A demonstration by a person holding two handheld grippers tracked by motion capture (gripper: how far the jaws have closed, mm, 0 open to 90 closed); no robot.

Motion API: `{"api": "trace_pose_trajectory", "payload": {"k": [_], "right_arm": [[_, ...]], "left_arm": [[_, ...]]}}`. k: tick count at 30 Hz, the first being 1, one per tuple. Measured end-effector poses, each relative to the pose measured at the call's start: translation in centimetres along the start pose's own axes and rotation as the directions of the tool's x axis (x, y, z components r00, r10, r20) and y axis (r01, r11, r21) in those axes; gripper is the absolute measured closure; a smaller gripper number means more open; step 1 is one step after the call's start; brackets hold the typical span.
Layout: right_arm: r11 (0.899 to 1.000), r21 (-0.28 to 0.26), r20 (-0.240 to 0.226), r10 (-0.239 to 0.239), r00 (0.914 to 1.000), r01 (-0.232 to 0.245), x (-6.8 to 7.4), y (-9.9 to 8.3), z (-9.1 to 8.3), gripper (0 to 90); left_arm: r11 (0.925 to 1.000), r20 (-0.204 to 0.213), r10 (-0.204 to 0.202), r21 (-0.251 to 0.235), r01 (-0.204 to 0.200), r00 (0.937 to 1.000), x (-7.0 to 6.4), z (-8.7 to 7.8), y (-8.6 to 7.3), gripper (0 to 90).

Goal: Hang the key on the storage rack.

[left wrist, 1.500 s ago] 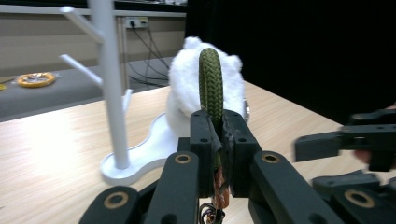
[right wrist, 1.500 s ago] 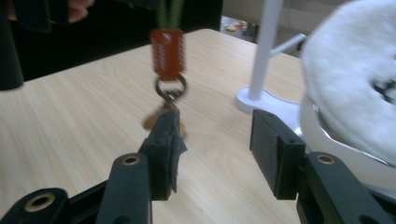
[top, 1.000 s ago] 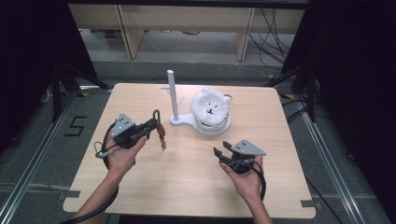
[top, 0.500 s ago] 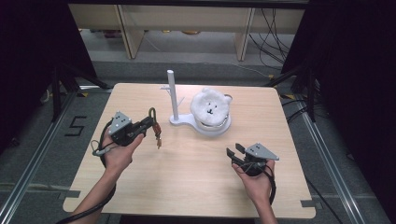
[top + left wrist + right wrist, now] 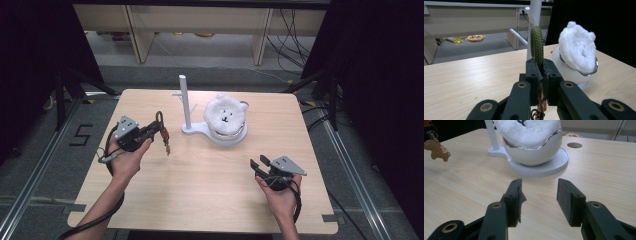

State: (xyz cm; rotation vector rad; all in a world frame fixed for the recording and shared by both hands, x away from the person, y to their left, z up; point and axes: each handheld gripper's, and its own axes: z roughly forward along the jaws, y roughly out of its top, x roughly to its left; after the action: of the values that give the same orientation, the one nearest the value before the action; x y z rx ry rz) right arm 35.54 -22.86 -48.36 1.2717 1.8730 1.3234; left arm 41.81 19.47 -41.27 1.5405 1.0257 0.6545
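Keychain (image 5: 162, 134), clamped in left gripper (image 5: 156, 128), has shifted left; right gripper (image 5: 259, 164) retreated.

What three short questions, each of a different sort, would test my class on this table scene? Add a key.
1. True or false: the right gripper is shut on the white stand.
2. Multiple choice: what do the left gripper's jaws pinch? A) a green braided cord loop B) a spoon C) a pen
3. Fill in: the fluffy white bear face sits in a ____ bowl.

Key
1. False: its jaws stand apart over bare table.
2. A: the green cord loop rises from between the shut jaws, and a small brown charm hangs below.
3. White.
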Motion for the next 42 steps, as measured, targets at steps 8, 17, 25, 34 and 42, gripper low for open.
{"api": "trace_pose_trajectory", "payload": {"k": [8, 17, 25, 34, 42], "right_arm": [[1.0, -0.001, 0.004, -0.007, 1.0, 0.007, -0.9, -0.5, 0.0, 56.6], [0.999, -0.004, 0.015, 0.047, 0.9988, -0.047, -1.1, -1.0, 0.0, 56.7], [0.998, 0.01, 0.011, 0.07, 0.9975, -0.07, -1.0, -1.2, -0.2, 56.9], [0.999, -0.017, 0.011, 0.041, 0.9991, -0.041, -1.3, -1.3, -0.1, 57.2], [0.999, -0.011, -0.002, 0.047, 0.9989, -0.047, -1.5, -1.5, -0.1, 56.8]], "left_arm": [[0.9999, -0.036, 0.011, 0.003, -0.011, 0.9993, 0.0, 0.8, 0.7, 83.7], [0.9999, -0.038, 0.013, 0.006, -0.012, 0.9992, 0.0, 1.5, 1.1, 83.7], [0.9999, -0.038, 0.007, 0.012, -0.007, 0.9993, -0.2, 2.1, 1.1, 83.7], [0.9999, -0.048, 0.004, 0.01, -0.004, 0.9989, -0.2, 3.1, 2.0, 83.7], [1.0, -0.051, -0.001, 0.009, 0.002, 0.9987, -0.1, 3.9, 2.6, 83.7]]}}
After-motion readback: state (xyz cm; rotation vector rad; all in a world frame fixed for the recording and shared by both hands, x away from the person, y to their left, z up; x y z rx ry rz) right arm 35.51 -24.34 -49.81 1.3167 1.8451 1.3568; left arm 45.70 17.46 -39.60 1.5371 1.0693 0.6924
